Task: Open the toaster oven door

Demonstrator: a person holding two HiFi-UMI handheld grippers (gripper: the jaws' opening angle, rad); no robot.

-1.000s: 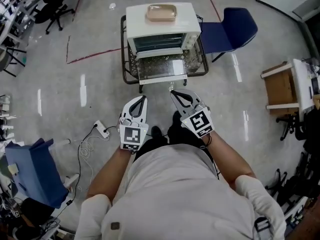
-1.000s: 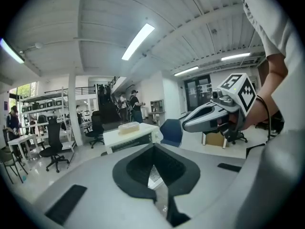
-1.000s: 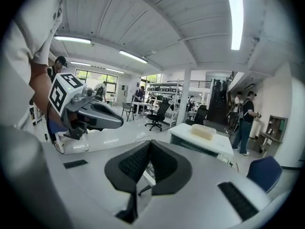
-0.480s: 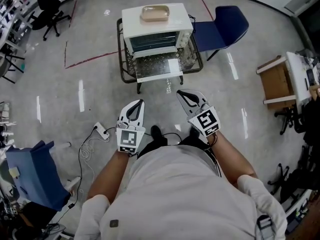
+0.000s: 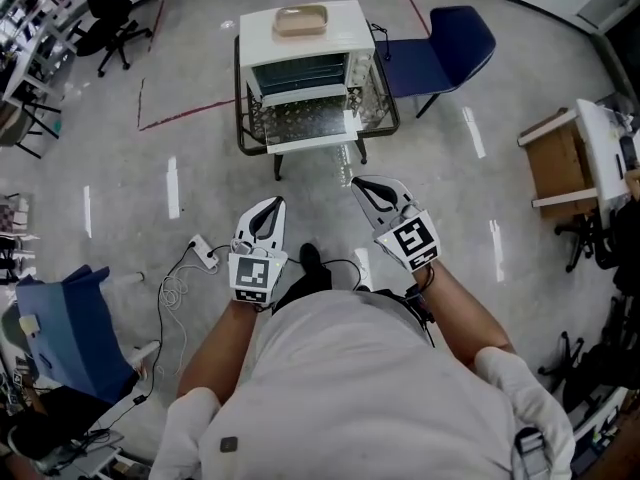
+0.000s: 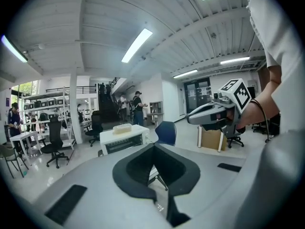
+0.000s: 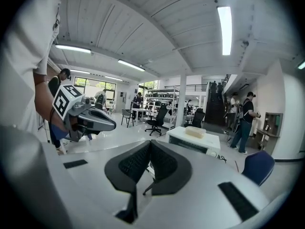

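- A wide workshop with a glossy grey concrete floor [image 5: 480,218], which is bare between the person and the oven.
- The toaster oven [image 5: 300,43] stands well ahead on a small black wire-frame table [image 5: 243,118]. Its glass door [image 5: 305,123] appears folded down towards the person.
- A beige tray [image 5: 300,18] rests on the oven's white top.
- A blue chair [image 5: 445,48] stands just right of the table, and a power strip [image 5: 205,258] with loose cable lies near the left gripper.
- The left gripper [image 5: 272,208] and right gripper [image 5: 362,186] have their jaws together, with nothing between the ribbed black pads.
- Only the gripper views show the ribbed ceiling, strip lights and distant standing people.
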